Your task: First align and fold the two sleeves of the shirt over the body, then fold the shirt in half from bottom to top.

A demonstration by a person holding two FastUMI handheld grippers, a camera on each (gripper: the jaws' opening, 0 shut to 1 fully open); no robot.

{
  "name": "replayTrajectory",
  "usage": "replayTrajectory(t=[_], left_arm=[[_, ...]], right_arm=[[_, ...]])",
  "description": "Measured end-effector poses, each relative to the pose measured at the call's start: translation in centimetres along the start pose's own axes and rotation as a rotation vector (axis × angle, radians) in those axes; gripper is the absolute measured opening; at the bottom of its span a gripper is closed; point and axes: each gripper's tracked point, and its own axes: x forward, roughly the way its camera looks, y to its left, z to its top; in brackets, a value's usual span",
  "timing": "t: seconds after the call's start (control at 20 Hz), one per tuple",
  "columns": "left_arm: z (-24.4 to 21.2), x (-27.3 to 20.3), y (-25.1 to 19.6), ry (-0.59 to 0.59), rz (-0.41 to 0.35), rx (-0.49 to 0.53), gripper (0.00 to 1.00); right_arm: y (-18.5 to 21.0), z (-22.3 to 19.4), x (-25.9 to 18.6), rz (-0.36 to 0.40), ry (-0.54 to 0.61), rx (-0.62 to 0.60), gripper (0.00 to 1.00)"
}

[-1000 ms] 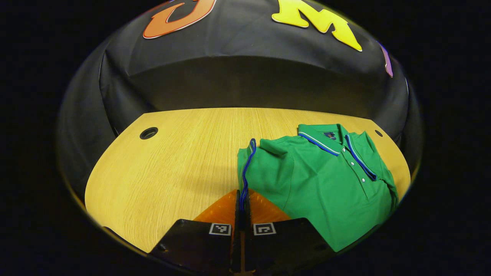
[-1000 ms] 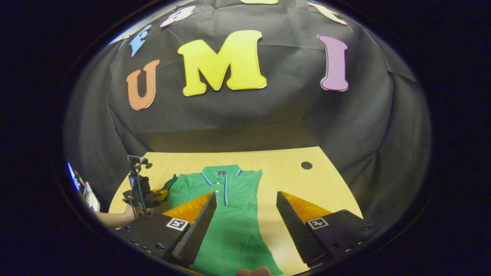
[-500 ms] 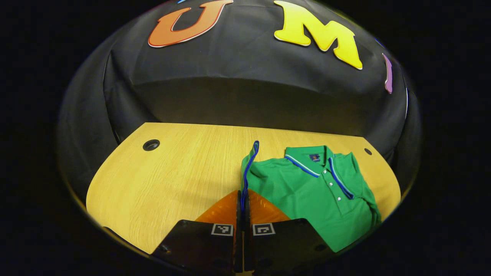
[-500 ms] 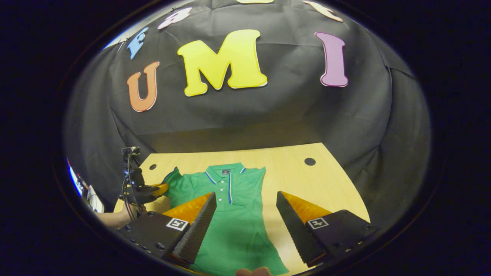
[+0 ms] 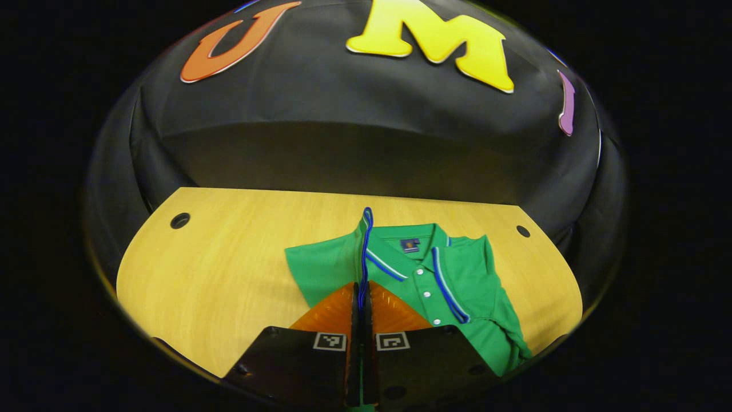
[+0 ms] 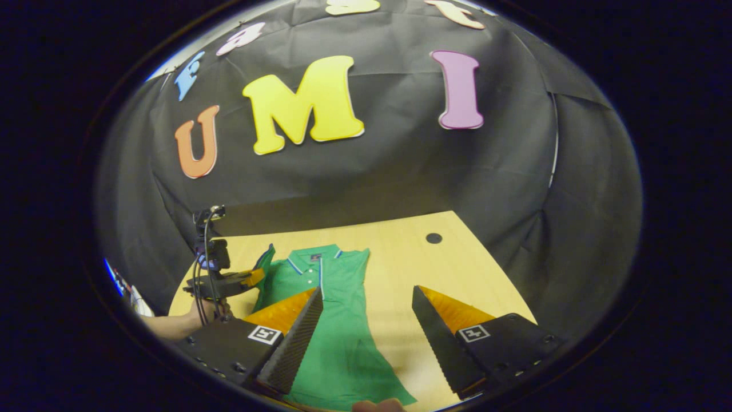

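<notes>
A green polo shirt [image 5: 457, 280] with a blue-striped collar [image 5: 409, 246] lies face up on the wooden table [image 5: 229, 274]. My left gripper [image 5: 362, 289] is shut on the blue-trimmed hem of one sleeve [image 5: 323, 266] and holds it lifted above the shirt's shoulder. In the right gripper view the shirt [image 6: 334, 332] lies lengthwise below my right gripper [image 6: 366, 289], which hangs open above its lower half with nothing between the fingers. Farther off, the left gripper [image 6: 231, 280] pinches the raised sleeve [image 6: 265, 264]. The shirt's other side edge runs straight.
The table has a round cable hole at each far corner [image 5: 179, 220] [image 5: 522, 231] [image 6: 433, 237]. The booth's black cloth wall stands right behind the table. A person's forearm [image 6: 171, 325] holds the left gripper at the table's left edge.
My left gripper, still shut on the sleeve hem, has carried it in over the shirt's shoulder near the collar. The right gripper stays open and has turned slightly.
</notes>
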Motion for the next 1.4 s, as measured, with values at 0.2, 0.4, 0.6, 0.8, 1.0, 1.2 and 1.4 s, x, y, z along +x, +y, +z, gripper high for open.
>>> replayTrajectory(t=[0.2,0.4,0.6,0.8,1.0,1.2,1.4], left_arm=[[-1.0,0.7,-3.7,0.037,-0.066,0.017,0.1],[-0.5,-0.7,-3.7,0.012,-0.03,0.027,1.0],[1.1,-3.7,-1.5,-0.048,0.017,0.021,1.0],[2.3,-8.4,1.1,-0.11,0.086,0.001,1.0],[2.1,-15.1,3.5,-0.173,0.165,0.027,1.0],[0.0,-22.2,3.9,-0.184,0.171,0.001,1.0],[-4.1,-27.3,4.9,-0.129,0.16,0.017,1.0]], right_arm=[[-2.1,0.0,-0.6,-0.037,-0.007,0.042,0.96],[-2.0,-0.2,-0.7,-0.032,-0.012,0.031,0.96],[-0.3,-0.1,-0.7,-0.003,-0.033,-0.037,0.96],[1.7,-0.6,-0.9,0.052,-0.054,-0.127,0.96],[3.3,-1.2,-1.8,0.144,-0.086,-0.18,0.96],[2.4,-2.0,-3.1,0.173,-0.101,-0.22,0.96],[1.3,-4.8,-4.2,0.201,-0.052,-0.222,0.96]])
